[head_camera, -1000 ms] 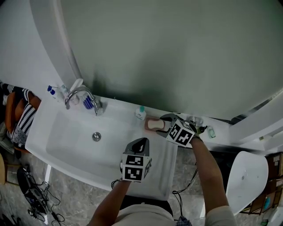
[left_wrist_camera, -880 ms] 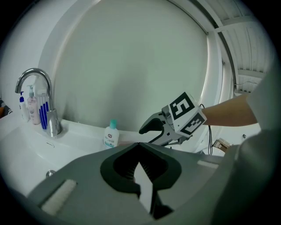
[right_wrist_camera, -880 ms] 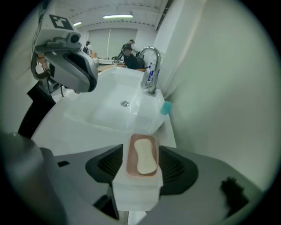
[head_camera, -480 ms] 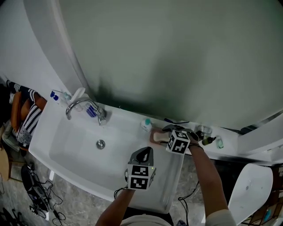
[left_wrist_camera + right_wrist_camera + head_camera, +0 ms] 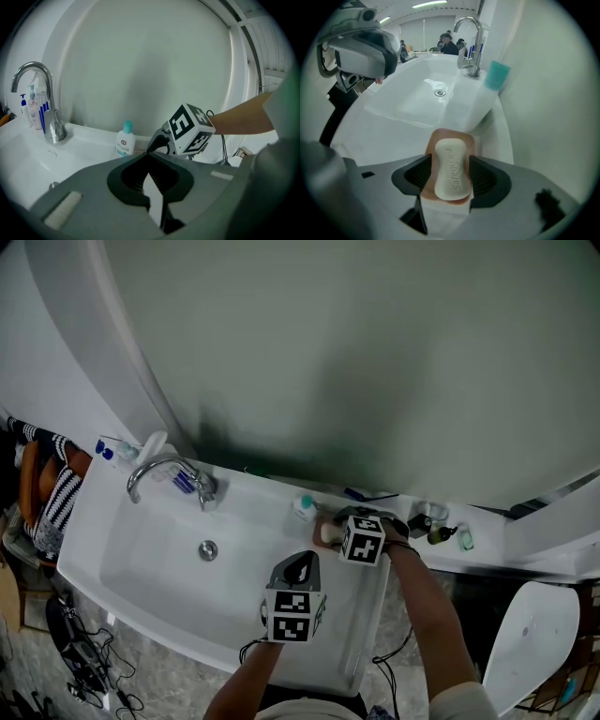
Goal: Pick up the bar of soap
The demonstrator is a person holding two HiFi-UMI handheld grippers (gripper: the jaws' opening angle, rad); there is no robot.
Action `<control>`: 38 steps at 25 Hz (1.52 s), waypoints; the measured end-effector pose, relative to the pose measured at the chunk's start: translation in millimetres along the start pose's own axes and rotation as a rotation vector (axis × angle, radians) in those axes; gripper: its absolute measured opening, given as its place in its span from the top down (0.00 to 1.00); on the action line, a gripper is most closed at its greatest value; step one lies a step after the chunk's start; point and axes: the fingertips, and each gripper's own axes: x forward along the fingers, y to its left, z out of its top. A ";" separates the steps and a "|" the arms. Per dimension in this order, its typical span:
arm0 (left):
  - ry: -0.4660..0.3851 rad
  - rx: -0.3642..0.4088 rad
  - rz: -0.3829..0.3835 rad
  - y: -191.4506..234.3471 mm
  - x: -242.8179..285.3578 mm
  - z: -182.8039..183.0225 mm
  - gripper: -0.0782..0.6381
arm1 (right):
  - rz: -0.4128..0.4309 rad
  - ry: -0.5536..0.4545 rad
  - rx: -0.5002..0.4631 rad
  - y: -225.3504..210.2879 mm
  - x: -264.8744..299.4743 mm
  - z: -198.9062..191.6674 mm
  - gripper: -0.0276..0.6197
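A cream bar of soap (image 5: 452, 168) lies in a pinkish-brown dish (image 5: 446, 135) on the back ledge of the white sink (image 5: 122, 587). My right gripper (image 5: 450, 165) is open and straddles the bar, one jaw close on each side; a thin strip of dish shows beside the left jaw. In the head view the right gripper (image 5: 335, 527) covers most of the soap (image 5: 325, 532). My left gripper (image 5: 298, 570) hovers over the sink's right part with its jaws shut on nothing. In the left gripper view the left gripper (image 5: 150, 155) faces the right gripper (image 5: 158, 143).
A small white bottle with a teal cap (image 5: 303, 508) stands just left of the dish. The chrome faucet (image 5: 169, 470) and drain (image 5: 207, 550) are further left. Small bottles (image 5: 437, 535) sit on the ledge to the right. A white toilet lid (image 5: 525, 643) is at lower right.
My right gripper has moved left along the ledge and now sits over the soap dish with the soap between its jaws. The left gripper has stayed roughly where it was.
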 end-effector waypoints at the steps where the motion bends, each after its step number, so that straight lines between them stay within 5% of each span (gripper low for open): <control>1: -0.004 0.011 0.008 0.1 -0.4 0.2 0.88 | -0.003 0.008 0.005 -0.2 3.0 -2.4 0.55; 4: -0.029 0.061 0.023 -2.7 -3.2 3.9 0.88 | -0.005 0.020 0.000 1.5 4.4 -6.0 0.55; 18: -0.033 0.006 0.044 7.2 -6.2 0.9 0.88 | 0.146 0.105 0.041 17.3 11.4 2.9 0.60; 38: -0.032 -0.031 0.061 15.7 -8.0 -0.4 0.88 | 0.108 0.038 0.168 10.4 10.1 5.6 0.63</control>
